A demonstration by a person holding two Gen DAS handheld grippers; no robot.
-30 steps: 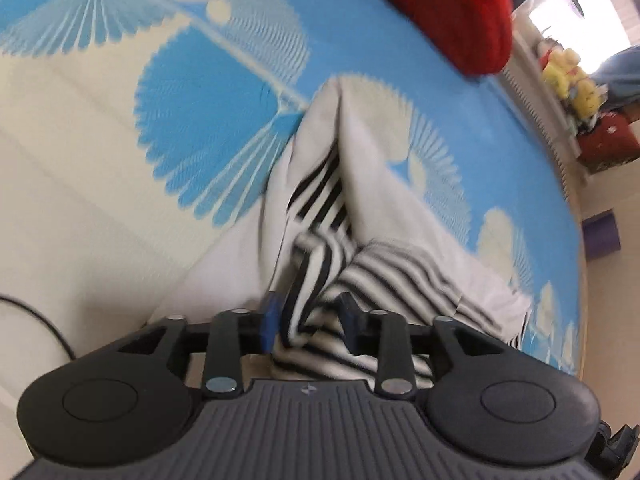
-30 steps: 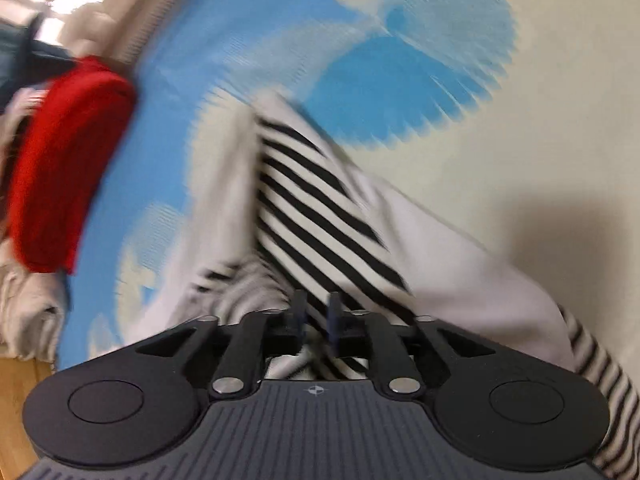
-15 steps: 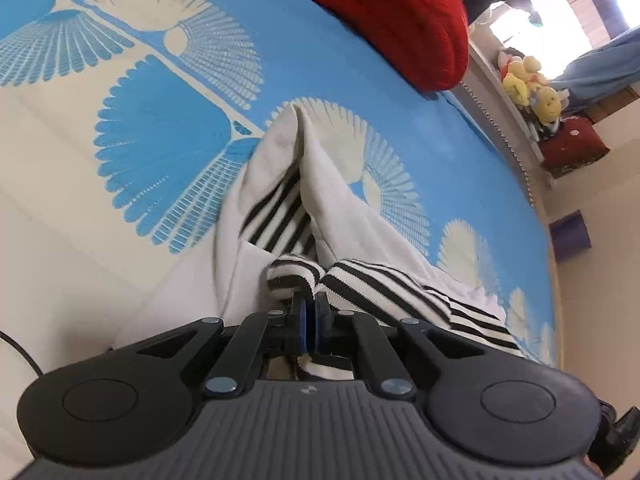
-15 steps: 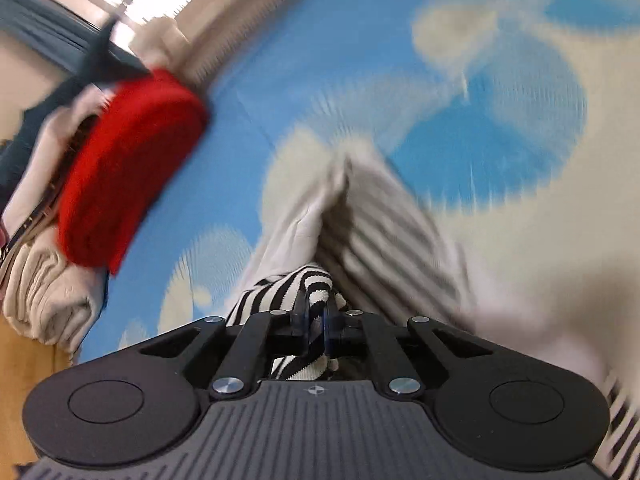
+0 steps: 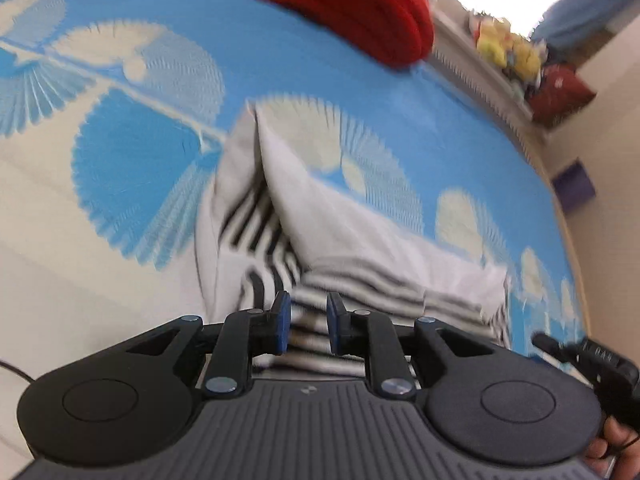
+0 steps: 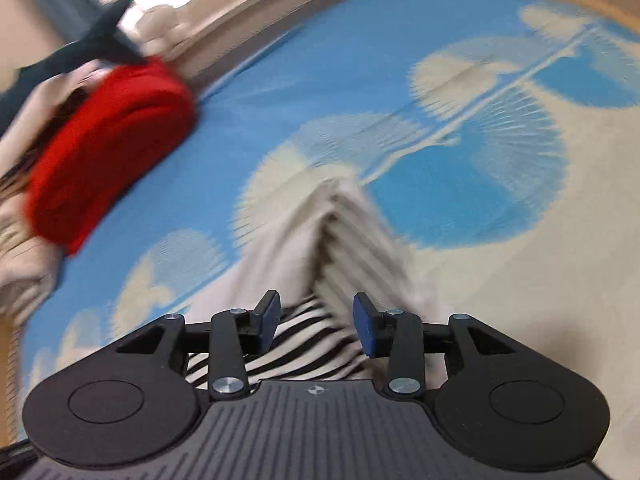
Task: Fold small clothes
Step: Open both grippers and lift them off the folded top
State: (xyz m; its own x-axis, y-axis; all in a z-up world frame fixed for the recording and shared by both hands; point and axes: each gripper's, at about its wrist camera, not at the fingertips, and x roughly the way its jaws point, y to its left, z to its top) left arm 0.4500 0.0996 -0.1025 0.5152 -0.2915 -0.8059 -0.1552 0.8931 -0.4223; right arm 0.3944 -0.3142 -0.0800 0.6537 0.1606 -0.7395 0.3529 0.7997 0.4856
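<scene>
A small white garment with black stripes (image 5: 320, 232) lies partly folded on the blue and cream patterned mat (image 5: 120, 160). It also shows in the right wrist view (image 6: 340, 240). My left gripper (image 5: 308, 320) is open just above the striped near edge, holding nothing. My right gripper (image 6: 316, 320) is open wider over the striped part (image 6: 304, 340) of the same garment. The garment's near edge is hidden under both gripper bodies.
A folded red garment (image 5: 352, 8) lies at the mat's far side, red also in the right wrist view (image 6: 108, 140), beside cream folded cloth (image 6: 20, 256). Toys (image 5: 508, 48) and a red bag (image 5: 560, 92) stand beyond the mat. A thin cable (image 5: 16, 372) lies left.
Both grippers were shut on the striped cloth half a second ago; now both have opened and let it go, and the cloth lies lower on the mat.
</scene>
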